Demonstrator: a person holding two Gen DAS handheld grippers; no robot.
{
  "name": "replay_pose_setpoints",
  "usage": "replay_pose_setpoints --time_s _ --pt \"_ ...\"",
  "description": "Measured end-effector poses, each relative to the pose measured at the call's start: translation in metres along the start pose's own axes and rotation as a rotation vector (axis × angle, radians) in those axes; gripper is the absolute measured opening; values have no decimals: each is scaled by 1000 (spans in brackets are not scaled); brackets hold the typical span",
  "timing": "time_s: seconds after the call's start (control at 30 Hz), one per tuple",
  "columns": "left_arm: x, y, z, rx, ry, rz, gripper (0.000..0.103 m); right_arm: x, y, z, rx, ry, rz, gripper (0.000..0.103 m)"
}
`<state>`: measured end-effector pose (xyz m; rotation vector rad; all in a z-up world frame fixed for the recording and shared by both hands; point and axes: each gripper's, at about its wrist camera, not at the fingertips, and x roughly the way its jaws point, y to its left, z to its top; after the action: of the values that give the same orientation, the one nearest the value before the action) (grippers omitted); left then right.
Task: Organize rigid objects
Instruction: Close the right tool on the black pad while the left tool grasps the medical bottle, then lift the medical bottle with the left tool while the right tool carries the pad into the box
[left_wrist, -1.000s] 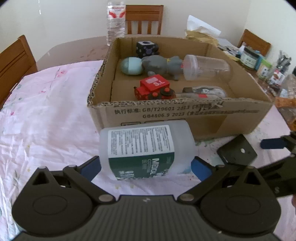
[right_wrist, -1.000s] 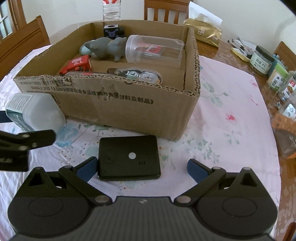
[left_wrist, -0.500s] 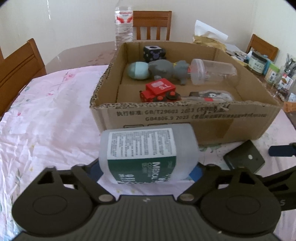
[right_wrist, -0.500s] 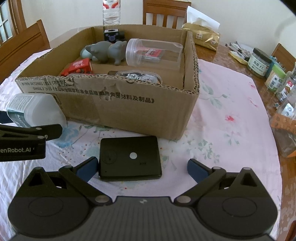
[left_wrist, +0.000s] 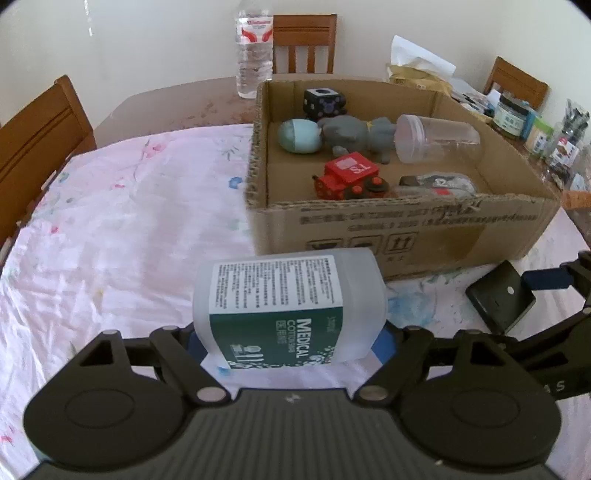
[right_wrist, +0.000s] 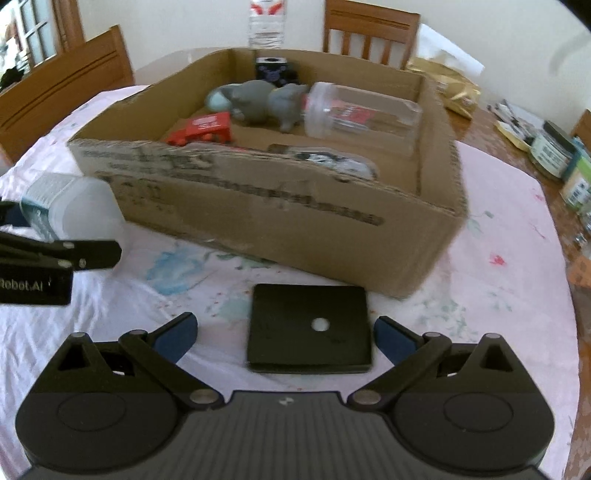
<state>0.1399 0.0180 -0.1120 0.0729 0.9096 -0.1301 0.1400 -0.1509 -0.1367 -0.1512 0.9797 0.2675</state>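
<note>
My left gripper (left_wrist: 288, 341) is shut on a translucent cotton-swab tub (left_wrist: 288, 299) with a green and white label, held lying on its side in front of the cardboard box (left_wrist: 406, 229). The tub also shows in the right wrist view (right_wrist: 70, 206). My right gripper (right_wrist: 284, 338) is open, its blue pads on either side of a flat black square device (right_wrist: 310, 328) lying on the cloth; the pads stand apart from it. The box (right_wrist: 258, 206) holds a red toy train (left_wrist: 351, 177), a grey plush, a clear jar (left_wrist: 436, 138) and a black cube.
A pink floral cloth (left_wrist: 129, 229) covers the table. A water bottle (left_wrist: 255, 48) stands behind the box. Jars and clutter (right_wrist: 554, 155) crowd the right side. Wooden chairs (left_wrist: 37, 129) surround the table.
My left gripper closed on the tub and shifted left, with the box now further right in view. My right gripper moved so the black device sits centred between its pads.
</note>
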Motion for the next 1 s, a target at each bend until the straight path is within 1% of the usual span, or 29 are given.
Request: replay_pose_setpoints --time_s 0.1,0.2,0.27,0.4,0.47,0.6,1.0 --pt "-1 7 -1 12 -9 5 82 -3 6 -2 -18 -3 8 101" --pt "0 9 -3 -1 -8 12 83 -5 6 -3 1 -14 -1 97" --pt "0 10 -5 -23 -13 14 83 -6 5 -2 15 -22 -11 90" --pt "-1 10 -6 -41 -16 14 83 -10 0 -2 29 -31 -28 82" --pt "-1 10 -6 -48 -20 14 83 -11 -1 -2 36 -33 -33 74" --pt "-2 10 -6 -53 -27 20 83 -12 -4 -1 58 -28 -36 74" --pt "-3 7 -11 -70 -51 45 83 -10 -2 -2 62 -41 -47 75"
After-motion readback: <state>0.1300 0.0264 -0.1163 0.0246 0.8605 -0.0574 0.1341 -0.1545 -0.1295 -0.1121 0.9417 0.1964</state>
